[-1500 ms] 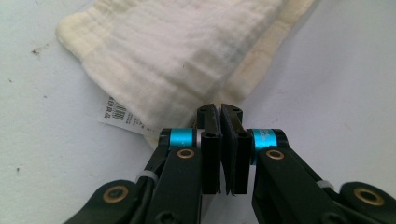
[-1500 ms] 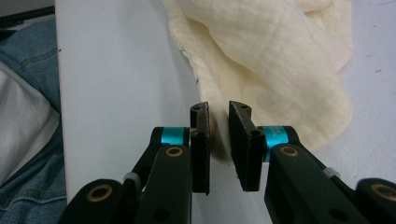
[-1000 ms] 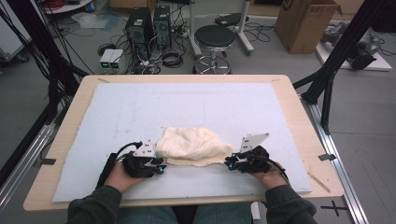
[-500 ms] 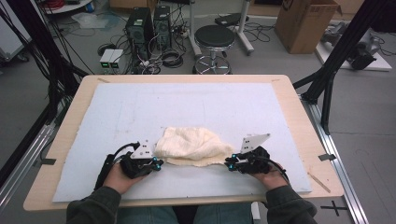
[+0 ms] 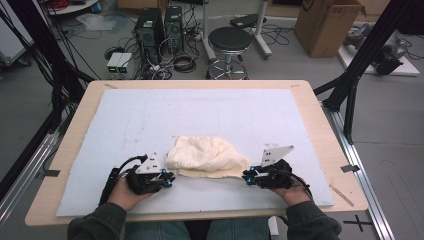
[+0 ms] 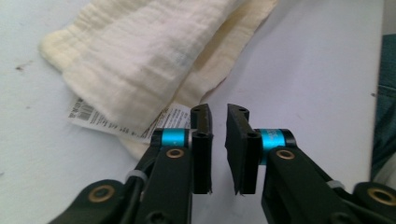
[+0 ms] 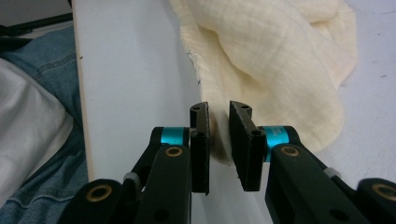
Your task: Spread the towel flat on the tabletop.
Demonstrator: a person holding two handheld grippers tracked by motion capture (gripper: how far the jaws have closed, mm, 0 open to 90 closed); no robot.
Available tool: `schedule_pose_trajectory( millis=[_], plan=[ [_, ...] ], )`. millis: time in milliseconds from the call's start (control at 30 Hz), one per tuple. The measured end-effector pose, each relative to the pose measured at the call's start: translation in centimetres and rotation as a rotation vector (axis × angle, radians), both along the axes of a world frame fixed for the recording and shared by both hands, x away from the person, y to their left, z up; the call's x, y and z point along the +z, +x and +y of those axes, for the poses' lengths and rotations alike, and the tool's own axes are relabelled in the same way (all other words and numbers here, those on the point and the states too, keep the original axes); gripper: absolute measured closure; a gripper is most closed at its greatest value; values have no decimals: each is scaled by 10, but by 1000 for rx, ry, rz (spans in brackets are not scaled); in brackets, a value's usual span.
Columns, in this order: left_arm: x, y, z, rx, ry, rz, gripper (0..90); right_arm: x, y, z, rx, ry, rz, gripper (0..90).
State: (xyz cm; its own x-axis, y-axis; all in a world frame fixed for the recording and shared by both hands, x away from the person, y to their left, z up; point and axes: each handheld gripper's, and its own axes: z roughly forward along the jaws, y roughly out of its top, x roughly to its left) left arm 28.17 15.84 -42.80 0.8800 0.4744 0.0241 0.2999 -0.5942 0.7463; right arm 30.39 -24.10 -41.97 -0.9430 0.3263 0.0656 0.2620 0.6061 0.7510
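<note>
A crumpled cream cloth [image 5: 207,157] lies on the pale blue mat [image 5: 225,110] near the front edge, between my two grippers. My left gripper [image 5: 170,178] sits at the cloth's left end. In the left gripper view its jaws [image 6: 219,114] stand a little apart with bare mat between them; they have just been opening. The cloth [image 6: 140,60] and its white barcode label [image 6: 93,116] lie just beyond and to the left. My right gripper [image 5: 246,176] is at the cloth's right end, and its jaws [image 7: 219,112] are shut on a corner of the cloth [image 7: 280,60].
The mat covers a wooden table [image 5: 65,165], whose front edge runs just behind both hands. On the floor beyond it stand a black stool [image 5: 230,40], computer towers [image 5: 155,25] with cables and a cardboard box [image 5: 327,25]. Black frame struts [image 5: 360,65] flank the table.
</note>
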Motion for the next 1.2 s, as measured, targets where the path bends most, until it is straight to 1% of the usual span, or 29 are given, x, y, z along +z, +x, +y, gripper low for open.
schedule_pose_trajectory(
  millis=[67,100,133,167,200,233,333,400,500,567,600,633,667,700,733,767,800,900,933,967,1000,1100,1133,1167,1200],
  plan=[
    [-5,9,-8,1,9,23,711,-2,3,0,-5,-1,4,783],
    [-5,9,-8,1,9,23,690,-3,4,0,-4,-2,4,783],
    [-7,13,-11,8,25,31,673,-3,5,1,-4,-3,9,783],
    [-8,15,-12,15,20,27,664,-4,6,1,-6,-5,6,783],
    [-8,16,-13,27,20,24,634,-4,7,1,-1,-8,9,783],
    [-8,16,-13,27,20,24,609,-5,8,1,-4,-9,8,783],
    [-9,20,-15,48,36,10,604,-6,9,3,4,-15,9,783],
    [-9,22,-17,62,40,0,629,-7,10,3,1,-18,9,783],
    [-8,24,-20,84,58,-20,680,-7,11,4,3,-19,13,782],
    [-8,24,-21,88,62,-26,714,-7,12,4,1,-22,13,782],
    [-8,25,-23,93,70,-37,773,-8,12,5,0,-18,10,782],
    [-8,25,-23,98,79,-51,773,-8,12,5,0,-18,10,782],
    [-9,25,-23,105,87,-70,861,-8,13,5,1,-20,10,781],
    [-8,26,-21,105,75,-63,869,-7,13,5,0,-17,10,781],
    [-8,26,-21,105,75,-63,873,-7,13,4,3,-16,11,781],
    [-7,25,-20,94,71,-66,877,-7,13,4,0,-14,10,781],
    [-7,25,-20,94,71,-66,880,-7,13,4,3,-14,7,781],
    [-1,16,-16,73,57,-70,882,-5,11,4,3,-10,7,780],
    [1,13,-14,74,45,-71,882,-4,9,4,7,-4,2,780],
    [1,13,-14,74,45,-71,883,-3,8,4,7,-1,-1,780],
    [6,5,-10,62,43,-75,883,-2,5,4,10,2,1,781],
    [16,-10,-2,53,35,-87,883,1,-2,5,24,13,-4,780],
    [16,-10,-2,53,35,-87,883,2,-4,6,30,18,-8,780],
    [23,-20,2,48,26,-95,883,4,-8,7,37,20,-10,781],
    [26,-25,4,38,32,-102,883,5,-10,7,40,22,-6,781]
  ],
)
